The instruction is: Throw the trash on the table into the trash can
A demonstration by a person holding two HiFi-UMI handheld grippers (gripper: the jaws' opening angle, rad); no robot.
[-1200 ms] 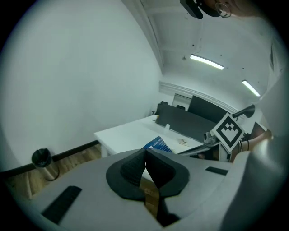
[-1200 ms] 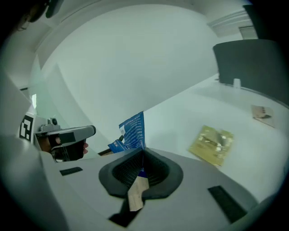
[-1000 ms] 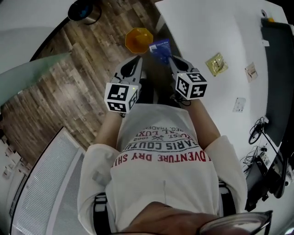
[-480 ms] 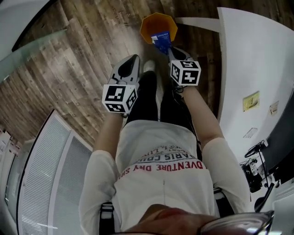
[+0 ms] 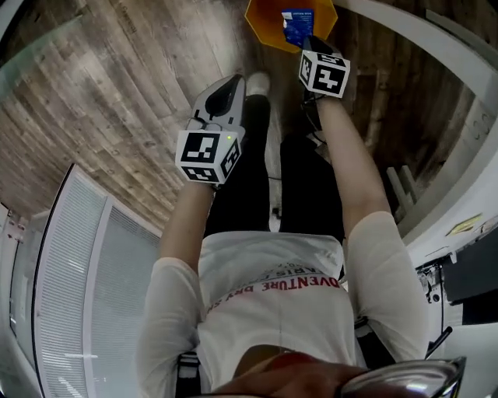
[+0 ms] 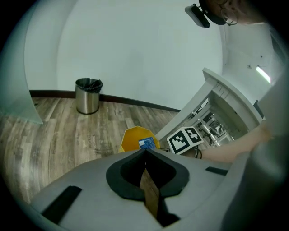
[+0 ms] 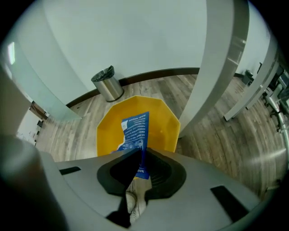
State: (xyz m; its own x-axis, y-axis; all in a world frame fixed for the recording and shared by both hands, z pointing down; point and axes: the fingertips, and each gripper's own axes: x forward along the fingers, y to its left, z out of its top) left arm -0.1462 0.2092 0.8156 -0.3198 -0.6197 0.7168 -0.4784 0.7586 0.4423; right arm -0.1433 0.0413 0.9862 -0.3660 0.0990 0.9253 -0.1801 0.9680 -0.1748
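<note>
An orange trash can stands on the wood floor at the top of the head view. My right gripper hangs just over its opening, shut on a blue printed wrapper. In the right gripper view the wrapper sticks up from the right gripper, with the can right behind it. My left gripper is lower left of the can, shut, with nothing sticking out. From the left gripper I see the can and wrapper ahead.
A steel bin stands by the white wall, farther off than the can. A white table leg rises just right of the can. The person's legs and a white shoe are between the grippers. A white grille lies lower left.
The view swung from the tabletop down to the floor. Both grippers dropped toward the floor, and the right one carried the blue wrapper over the orange can.
</note>
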